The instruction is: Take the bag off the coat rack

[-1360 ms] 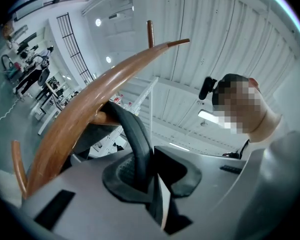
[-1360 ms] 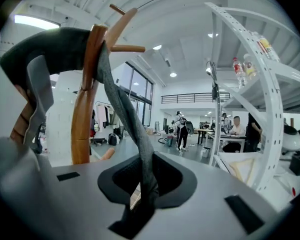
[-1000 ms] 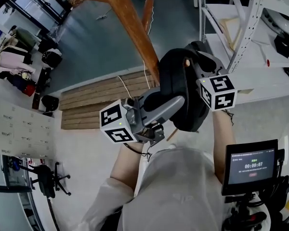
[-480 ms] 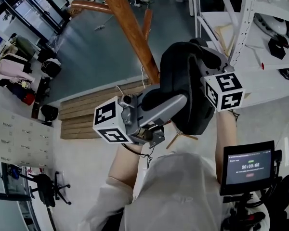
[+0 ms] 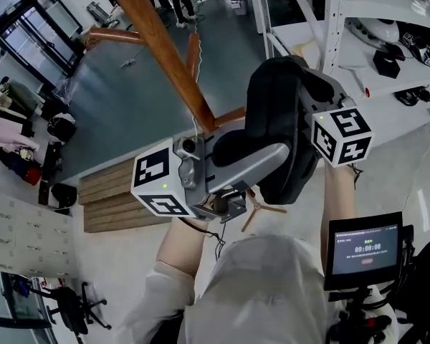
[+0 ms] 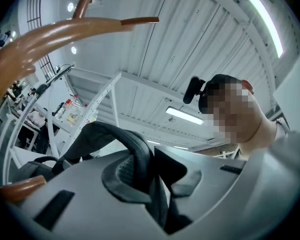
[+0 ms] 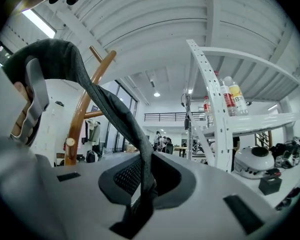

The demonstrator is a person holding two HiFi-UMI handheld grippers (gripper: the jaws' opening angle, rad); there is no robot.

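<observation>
A black bag [image 5: 276, 120] hangs in the air between my two grippers, just right of the coat rack's brown wooden pole [image 5: 158, 49]. My left gripper [image 5: 276, 154] reaches in from the left and is shut on a black strap [image 6: 140, 159]. A curved rack arm [image 6: 50, 36] arches above it. My right gripper [image 5: 317, 92] sits at the bag's right side, shut on a grey-black strap [image 7: 117, 119] that runs up out of its jaws. In the right gripper view the rack pole [image 7: 82, 111] stands behind that strap.
White metal shelving [image 5: 330, 27] with helmets and bottles stands close on the right. A small screen on a stand [image 5: 362, 253] is at the lower right. Wooden planks [image 5: 111, 199] lie on the floor below left. Bags and chairs sit far left.
The bag and both grippers have drawn away from the rack pole, which now lies further left with a gap beside the bag. Both grips are unchanged.
</observation>
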